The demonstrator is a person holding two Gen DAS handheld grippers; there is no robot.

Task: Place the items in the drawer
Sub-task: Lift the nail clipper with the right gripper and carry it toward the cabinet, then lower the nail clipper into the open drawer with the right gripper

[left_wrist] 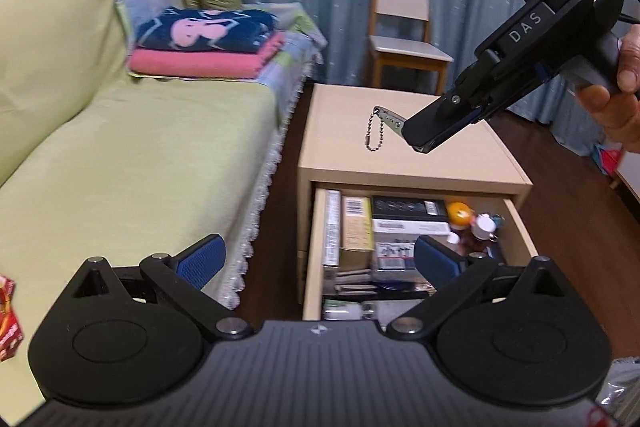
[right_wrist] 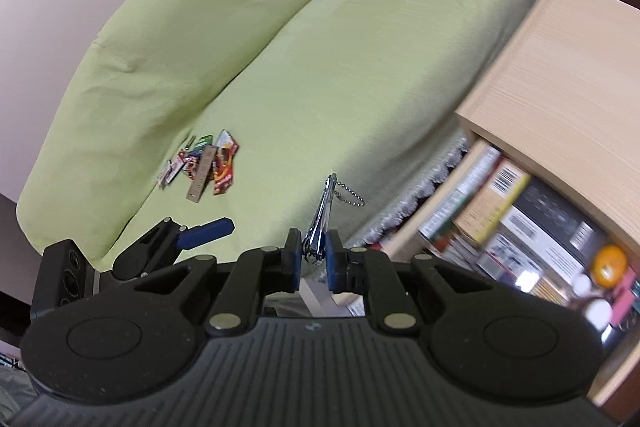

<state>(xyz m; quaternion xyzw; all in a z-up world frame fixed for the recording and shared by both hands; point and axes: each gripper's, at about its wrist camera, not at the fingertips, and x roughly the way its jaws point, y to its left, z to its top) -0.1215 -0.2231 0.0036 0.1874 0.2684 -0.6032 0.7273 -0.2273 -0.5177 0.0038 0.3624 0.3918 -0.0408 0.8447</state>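
The right gripper (right_wrist: 313,259) is pinching a nail clipper (right_wrist: 320,223), carrying it above the cabinet (left_wrist: 400,163), not yet over the open drawer (left_wrist: 520,227). The left gripper (left_wrist: 320,259) is hanging wide open and empty. More items (right_wrist: 204,167) are waiting on the sofa (right_wrist: 320,87), so much is left.

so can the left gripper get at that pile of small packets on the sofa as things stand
Probably yes. The left gripper is open and empty, and the pile of small packets lies in the open on the sofa seat with nothing over it. The right gripper, shut on the nail clipper, is off to the side.
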